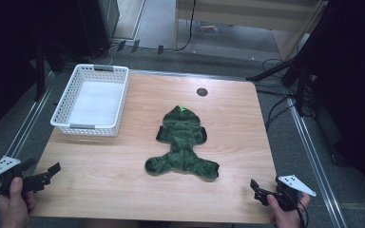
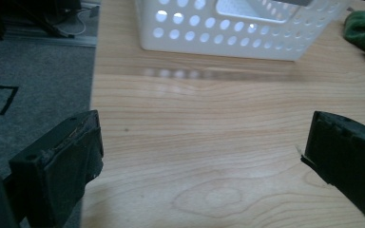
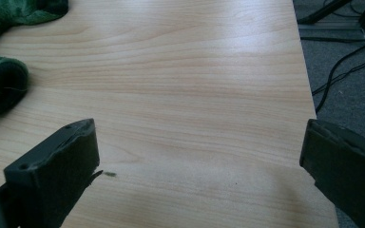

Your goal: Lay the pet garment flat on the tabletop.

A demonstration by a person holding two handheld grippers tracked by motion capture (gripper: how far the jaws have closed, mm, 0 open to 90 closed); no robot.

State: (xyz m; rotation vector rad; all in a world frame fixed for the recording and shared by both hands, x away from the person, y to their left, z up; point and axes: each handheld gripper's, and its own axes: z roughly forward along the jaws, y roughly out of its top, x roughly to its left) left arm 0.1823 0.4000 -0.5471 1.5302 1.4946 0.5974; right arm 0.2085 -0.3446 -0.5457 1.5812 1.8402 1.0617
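Garment under inspection: green hooded pet suit (image 1: 182, 143) lies flat at centre frame on the wooden counter (image 1: 123, 171), hood toward the top. White perforated basket (image 1: 92, 99) stands upper left. Left gripper (image 1: 47, 173) at lower left and right gripper (image 1: 258, 189) at lower right both show jaws wide, holding nothing, well apart from the suit.

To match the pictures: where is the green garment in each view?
High view: green garment at the table's middle.
Left gripper view: top right corner, right of the white basket.
Right gripper view: left edge.
Shared landmark: the wooden table.
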